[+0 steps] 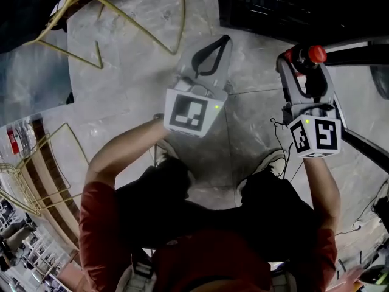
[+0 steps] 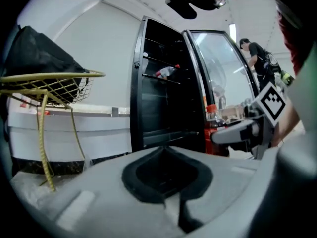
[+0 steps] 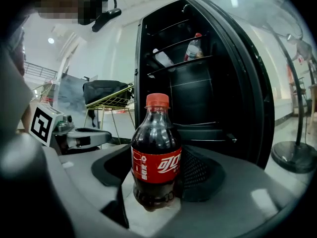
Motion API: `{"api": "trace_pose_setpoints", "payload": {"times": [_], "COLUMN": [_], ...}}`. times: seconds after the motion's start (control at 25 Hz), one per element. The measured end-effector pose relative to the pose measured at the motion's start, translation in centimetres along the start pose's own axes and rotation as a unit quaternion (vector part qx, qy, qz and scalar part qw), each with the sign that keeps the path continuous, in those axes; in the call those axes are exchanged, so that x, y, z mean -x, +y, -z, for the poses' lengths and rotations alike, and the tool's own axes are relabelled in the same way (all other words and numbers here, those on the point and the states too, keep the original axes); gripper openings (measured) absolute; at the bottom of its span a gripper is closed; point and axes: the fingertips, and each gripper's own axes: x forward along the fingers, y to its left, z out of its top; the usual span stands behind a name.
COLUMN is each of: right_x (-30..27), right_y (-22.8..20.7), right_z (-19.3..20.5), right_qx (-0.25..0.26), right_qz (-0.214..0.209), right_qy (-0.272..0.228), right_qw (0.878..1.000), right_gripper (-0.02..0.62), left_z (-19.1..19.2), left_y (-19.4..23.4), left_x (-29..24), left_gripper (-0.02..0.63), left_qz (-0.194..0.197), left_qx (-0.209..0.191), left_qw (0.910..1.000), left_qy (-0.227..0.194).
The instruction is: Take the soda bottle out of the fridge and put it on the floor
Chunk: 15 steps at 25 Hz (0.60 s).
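The right claw (image 3: 154, 180) is clenched on the soda bottle (image 3: 156, 148), which stands upright between its jaws, just in front of the open fridge (image 3: 208, 83) and held above the floor (image 1: 134, 72). The left claw (image 2: 166, 157), off to the left, is clenched shut with nothing in it.

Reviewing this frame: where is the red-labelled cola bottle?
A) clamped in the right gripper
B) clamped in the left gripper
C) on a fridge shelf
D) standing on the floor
A: the right gripper view shows the cola bottle pinched between the jaws of the right gripper, in front of the open fridge.
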Motion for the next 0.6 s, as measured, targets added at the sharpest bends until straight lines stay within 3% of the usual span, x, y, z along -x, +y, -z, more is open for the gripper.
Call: {"api": "trace_pose_setpoints", "payload": {"times": [0.16, 0.6], "right_x": [0.7, -0.1], "right_y": [0.7, 1.4], "right_z": [1.1, 2.6], "right_qx": [0.014, 0.023], "right_qz": [-0.002, -0.012], "right_qy": [-0.008, -0.004], "right_qw": [1.000, 1.000], "right_gripper": [0.299, 0.299], "left_z": [-0.1, 2.4], "left_y": [-0.4, 0.9], "left_x": [0.3, 2.1], "left_gripper": [-0.002, -0.002], "left_qz": [-0.003, -0.025], "left_qx": [-0.027, -0.022], "left_qw": [0.9996, 0.9992], "left_qy": [-0.007, 0.022]}}
